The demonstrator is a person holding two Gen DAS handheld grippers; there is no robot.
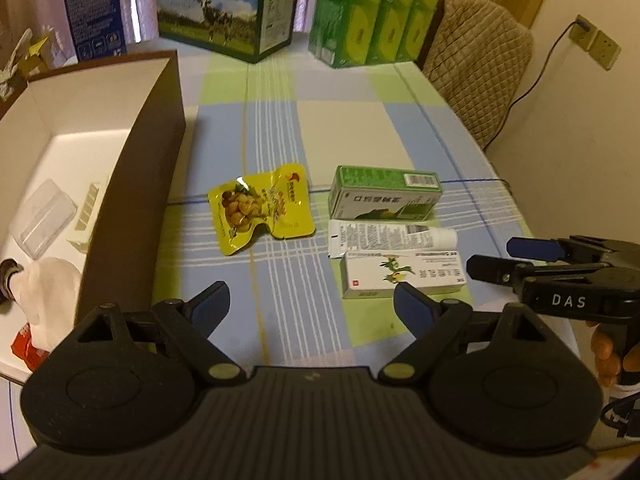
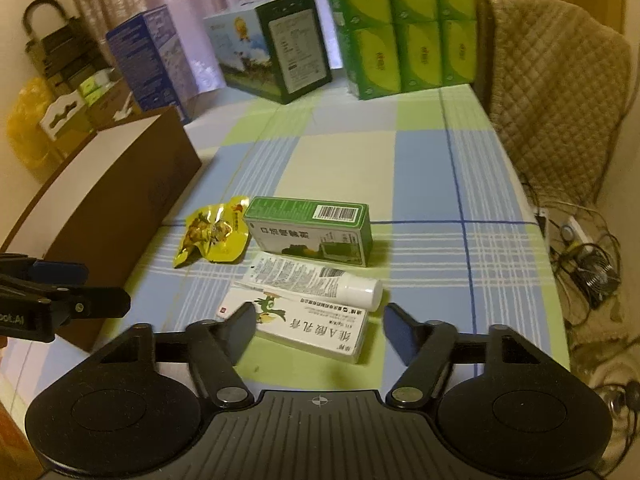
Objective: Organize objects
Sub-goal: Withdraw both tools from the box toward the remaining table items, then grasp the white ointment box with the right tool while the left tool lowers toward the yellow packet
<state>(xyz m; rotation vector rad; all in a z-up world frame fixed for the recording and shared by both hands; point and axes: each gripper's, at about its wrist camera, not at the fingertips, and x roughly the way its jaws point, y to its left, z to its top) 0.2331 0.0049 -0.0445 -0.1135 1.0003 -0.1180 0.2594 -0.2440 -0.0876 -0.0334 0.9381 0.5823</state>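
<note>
On the checked tablecloth lie a yellow snack packet [image 1: 262, 208] [image 2: 214, 232], a green box [image 1: 384, 192] [image 2: 310, 228], a white tube [image 1: 392, 237] [image 2: 316, 280] and a white medicine box [image 1: 402, 274] [image 2: 304, 326]. My left gripper [image 1: 312, 306] is open, above the cloth in front of the packet and the white box, holding nothing. My right gripper [image 2: 320, 326] is open, its fingers on either side of the near end of the white medicine box; I cannot tell if they touch it. A brown open box [image 1: 132, 168] [image 2: 120, 200] stands at left.
The brown box holds a clear plastic tray [image 1: 44, 216], a white ribbed piece [image 1: 86, 218], white cloth [image 1: 48, 296] and something red. A milk carton [image 1: 228, 8], a blue carton [image 2: 156, 56] and green tissue packs [image 1: 372, 12] stand at the table's far edge. A padded chair [image 2: 560, 92] is at right, cables on the floor.
</note>
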